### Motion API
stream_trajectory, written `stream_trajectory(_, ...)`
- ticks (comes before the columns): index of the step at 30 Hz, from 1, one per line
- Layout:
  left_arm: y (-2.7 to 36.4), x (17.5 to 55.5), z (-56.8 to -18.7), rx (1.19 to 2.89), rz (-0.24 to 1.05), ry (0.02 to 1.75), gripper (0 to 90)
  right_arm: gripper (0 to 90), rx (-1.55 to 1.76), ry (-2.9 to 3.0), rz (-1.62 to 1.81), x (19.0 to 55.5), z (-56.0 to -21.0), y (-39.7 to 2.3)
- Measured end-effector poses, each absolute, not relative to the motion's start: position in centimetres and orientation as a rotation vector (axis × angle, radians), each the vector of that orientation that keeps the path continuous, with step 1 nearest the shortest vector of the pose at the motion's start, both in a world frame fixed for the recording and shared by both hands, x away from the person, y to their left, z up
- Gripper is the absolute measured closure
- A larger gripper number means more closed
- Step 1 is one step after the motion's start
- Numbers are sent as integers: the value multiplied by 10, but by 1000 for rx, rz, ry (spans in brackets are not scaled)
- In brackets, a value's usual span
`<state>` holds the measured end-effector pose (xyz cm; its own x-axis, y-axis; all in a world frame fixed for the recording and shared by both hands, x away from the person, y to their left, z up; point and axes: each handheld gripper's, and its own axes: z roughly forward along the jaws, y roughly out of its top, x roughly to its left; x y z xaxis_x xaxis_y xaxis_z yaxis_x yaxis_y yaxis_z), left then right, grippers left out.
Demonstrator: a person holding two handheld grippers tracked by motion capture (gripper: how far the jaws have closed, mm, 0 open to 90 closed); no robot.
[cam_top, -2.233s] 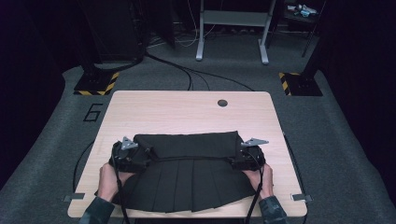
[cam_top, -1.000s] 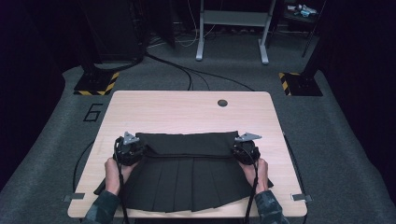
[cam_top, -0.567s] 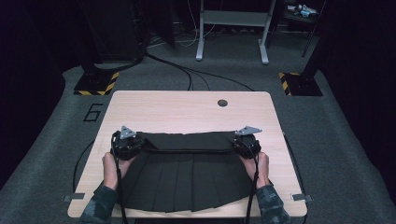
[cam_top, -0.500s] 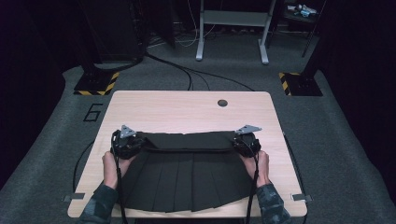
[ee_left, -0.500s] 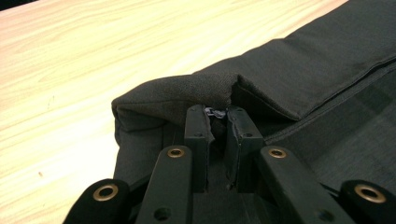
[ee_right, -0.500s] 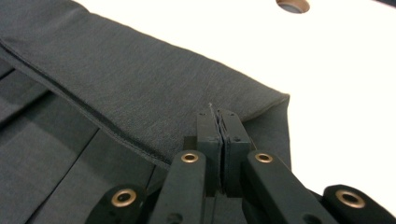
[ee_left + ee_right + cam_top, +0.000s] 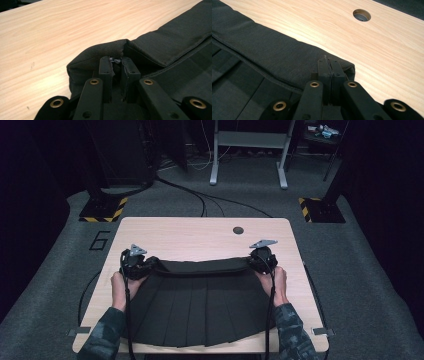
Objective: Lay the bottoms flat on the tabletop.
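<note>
Tongs on both sides, left tongs (image 7: 141,265) and right tongs (image 7: 257,261), pinched the black pleated skirt (image 7: 200,307) at its waistband corners, nine and three o'clock on the table (image 7: 200,237), so folding seemed barely begun.

The skirt (image 7: 200,305) lies on the bench (image 7: 200,237), between my two sets of fingers and back toward me. My left gripper (image 7: 141,265) is clamped on the waistband's (image 7: 202,266) left end, my right gripper (image 7: 259,260) on its right end, so the band runs straight from one to the other. Bare bench lies ahead of both. A hole (image 7: 238,230) sits ahead of my right fingers (image 7: 323,68), slightly inward.
</note>
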<state>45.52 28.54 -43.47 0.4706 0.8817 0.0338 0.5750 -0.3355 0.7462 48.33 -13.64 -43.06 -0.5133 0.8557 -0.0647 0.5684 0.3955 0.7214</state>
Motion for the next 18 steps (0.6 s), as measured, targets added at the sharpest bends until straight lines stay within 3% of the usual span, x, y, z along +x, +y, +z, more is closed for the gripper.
stream_trajectory(7, 285, 479, -428, 2024, 589, 1230, 805, 900, 1254, 2229, 891, 510, -425, -134)
stream_trajectory(16, 278, 540, -425, 1986, 590, 1379, 798, 896, 1398, 2217, 891, 573, -420, -127)
stream_trajectory(18, 279, 550, -422, 1950, 616, 1437, 737, 884, 1443, 2188, 898, 586, -419, -126)
